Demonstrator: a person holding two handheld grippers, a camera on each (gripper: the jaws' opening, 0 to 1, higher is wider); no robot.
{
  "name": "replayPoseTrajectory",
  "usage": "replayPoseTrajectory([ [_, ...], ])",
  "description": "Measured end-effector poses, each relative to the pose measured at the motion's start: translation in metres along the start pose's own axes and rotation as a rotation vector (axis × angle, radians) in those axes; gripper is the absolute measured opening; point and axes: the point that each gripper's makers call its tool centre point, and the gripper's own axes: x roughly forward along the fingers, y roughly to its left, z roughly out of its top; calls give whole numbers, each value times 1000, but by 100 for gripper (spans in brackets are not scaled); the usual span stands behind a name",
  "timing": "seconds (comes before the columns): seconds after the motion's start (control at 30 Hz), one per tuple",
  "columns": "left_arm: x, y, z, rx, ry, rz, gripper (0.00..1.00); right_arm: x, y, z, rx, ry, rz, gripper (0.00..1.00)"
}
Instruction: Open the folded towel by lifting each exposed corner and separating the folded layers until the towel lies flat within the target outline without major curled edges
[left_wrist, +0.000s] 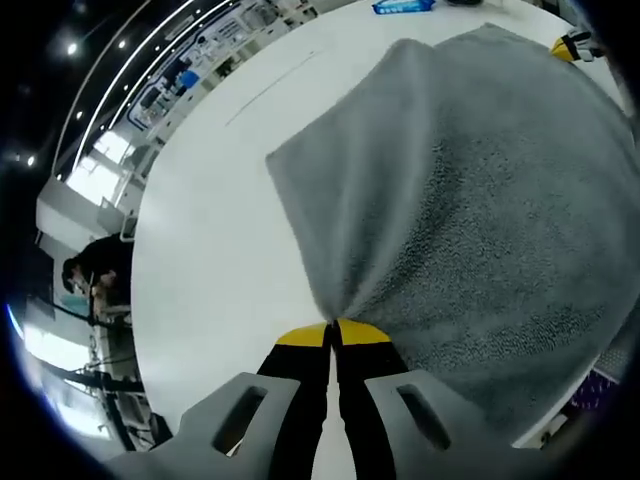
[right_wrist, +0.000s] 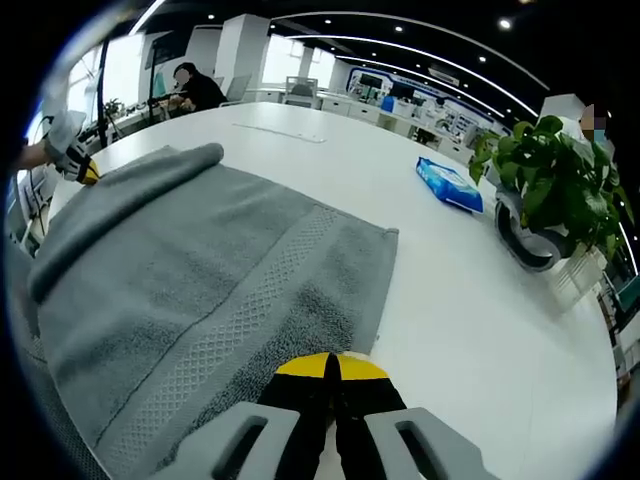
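Note:
A grey terry towel (left_wrist: 480, 200) spreads over the white table (left_wrist: 220, 250), gathered into a pinch at my left gripper (left_wrist: 333, 328), whose yellow-tipped jaws are shut on its edge. In the right gripper view the same towel (right_wrist: 190, 270) lies with a woven band across it, and my right gripper (right_wrist: 331, 362) is shut on its near edge. The left gripper (right_wrist: 78, 165) shows at the towel's far left corner, holding a raised fold. The right gripper's yellow tip (left_wrist: 570, 45) peeks past the towel's far edge.
A blue packet (right_wrist: 449, 183) lies on the white table (right_wrist: 470, 300) beyond the towel, also seen as a blue packet (left_wrist: 403, 6). A potted green plant (right_wrist: 550, 180) stands at the table's right. A seated person (right_wrist: 195, 88) is at a far desk.

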Motion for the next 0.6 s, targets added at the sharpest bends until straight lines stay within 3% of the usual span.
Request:
replayPoseTrajectory([
  [0.13,0,6,-7,-16,6,0,1,-1,-4,-1,-30,13,-18,0],
  [0.3,-1,12,-14,10,26,6,1,-2,-11,-5,-24,21,-35,0],
  [0.6,-6,14,-17,-19,27,0,1,-6,-34,-16,4,43,-82,0],
])
